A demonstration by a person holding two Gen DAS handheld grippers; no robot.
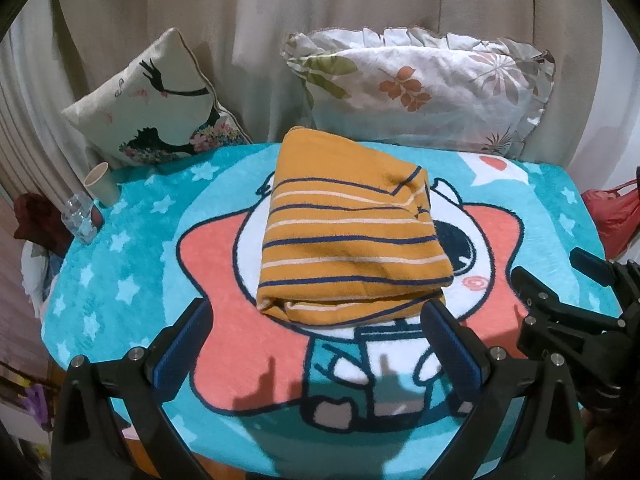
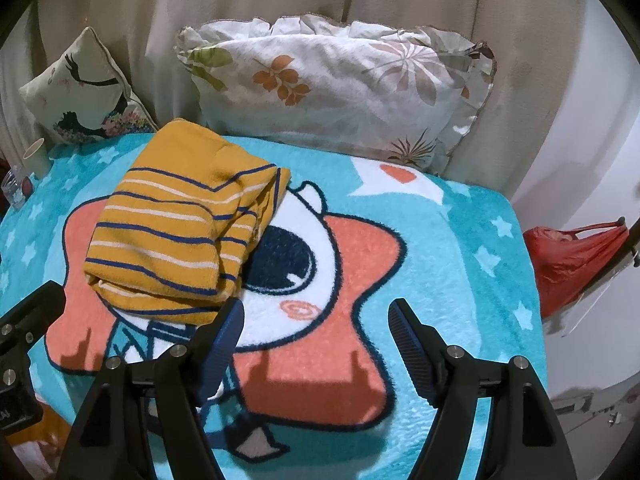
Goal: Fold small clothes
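Left wrist view: folded striped garment (image 1: 352, 236) lies just beyond left gripper (image 1: 316, 326).

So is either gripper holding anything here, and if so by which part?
Nothing is held. The left gripper and right gripper are both open and empty, just short of the folded striped shirt on the blanket.

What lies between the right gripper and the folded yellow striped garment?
Nothing but bare blanket. In the right wrist view, the open right gripper sits just below the folded garment, its left finger near the hem.
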